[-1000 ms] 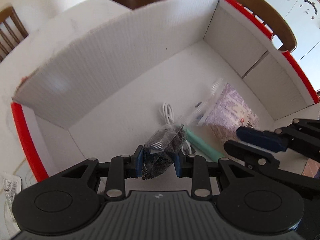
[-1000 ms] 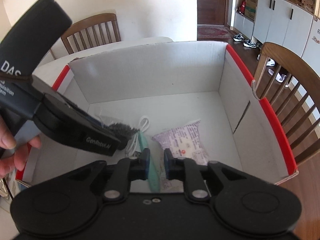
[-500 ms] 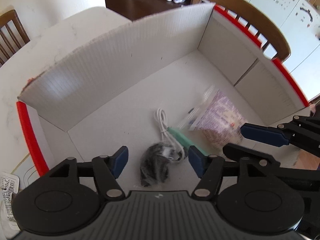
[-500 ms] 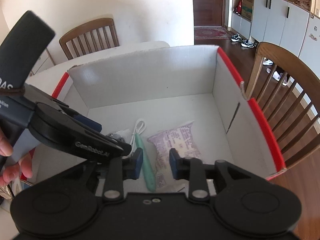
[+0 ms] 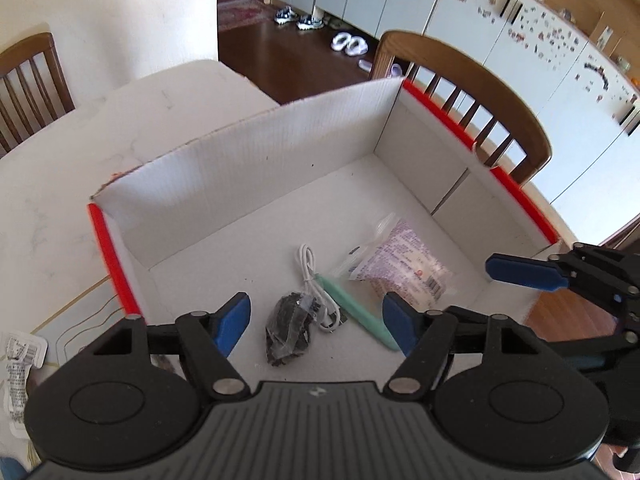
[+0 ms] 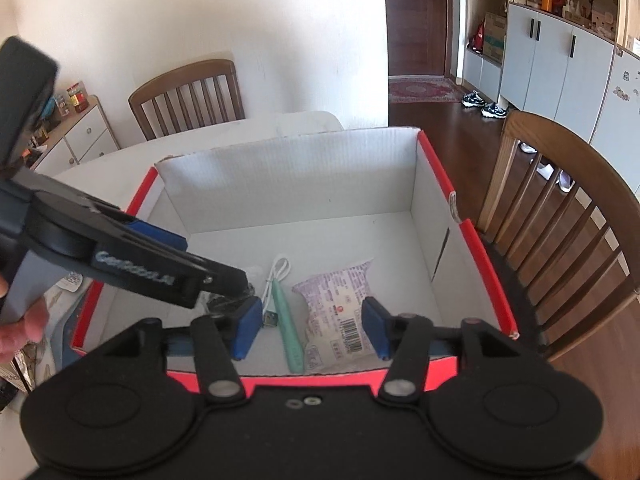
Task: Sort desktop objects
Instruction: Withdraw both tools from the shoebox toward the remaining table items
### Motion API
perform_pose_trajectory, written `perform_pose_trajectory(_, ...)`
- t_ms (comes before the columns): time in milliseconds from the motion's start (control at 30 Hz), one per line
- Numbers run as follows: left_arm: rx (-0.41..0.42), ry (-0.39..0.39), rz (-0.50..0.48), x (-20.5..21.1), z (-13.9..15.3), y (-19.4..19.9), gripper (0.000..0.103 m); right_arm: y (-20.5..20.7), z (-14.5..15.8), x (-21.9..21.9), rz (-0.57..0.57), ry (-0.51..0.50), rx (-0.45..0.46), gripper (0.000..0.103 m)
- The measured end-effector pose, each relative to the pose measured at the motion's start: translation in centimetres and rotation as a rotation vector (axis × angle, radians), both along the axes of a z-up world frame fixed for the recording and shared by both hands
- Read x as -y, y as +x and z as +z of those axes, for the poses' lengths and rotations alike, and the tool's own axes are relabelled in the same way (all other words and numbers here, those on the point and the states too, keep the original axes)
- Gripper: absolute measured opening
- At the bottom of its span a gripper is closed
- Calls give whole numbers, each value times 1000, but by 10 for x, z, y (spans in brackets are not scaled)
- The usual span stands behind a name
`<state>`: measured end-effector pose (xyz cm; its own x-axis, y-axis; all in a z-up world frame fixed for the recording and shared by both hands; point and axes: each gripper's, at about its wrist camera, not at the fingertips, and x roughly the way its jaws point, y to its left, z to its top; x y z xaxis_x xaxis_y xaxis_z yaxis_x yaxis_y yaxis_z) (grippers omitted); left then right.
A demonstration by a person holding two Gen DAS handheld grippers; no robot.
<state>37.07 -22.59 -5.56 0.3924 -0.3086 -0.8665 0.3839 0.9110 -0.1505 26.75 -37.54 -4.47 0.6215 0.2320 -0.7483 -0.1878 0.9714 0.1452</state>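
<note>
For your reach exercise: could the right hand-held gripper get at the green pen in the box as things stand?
Probably yes. The right hand-held gripper is open above the box, whose top is open, and the green pen lies uncovered just below, beside the white cable.

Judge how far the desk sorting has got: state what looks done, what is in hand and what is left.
Done: the white box holds a black bagged bundle, white USB cable, green pen and purple packet. In hand: nothing; the left gripper and right gripper are both open above it. Left: a small sachet lies outside on the table.
</note>
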Motion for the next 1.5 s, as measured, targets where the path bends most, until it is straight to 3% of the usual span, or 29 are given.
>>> perform_pose_trajectory(633,185,-104,73,-57,48,-75,72,-31,15,-40,13,6,48,59)
perform_pose_trajectory(1133,228,-150,77,-114,53,-130,72,-60,20,-87,-9,17,59,59)
perform_pose_trajectory(1500,263,-141,81,-165,43,-174,72,-81,19,-129,-26,22,58,59)
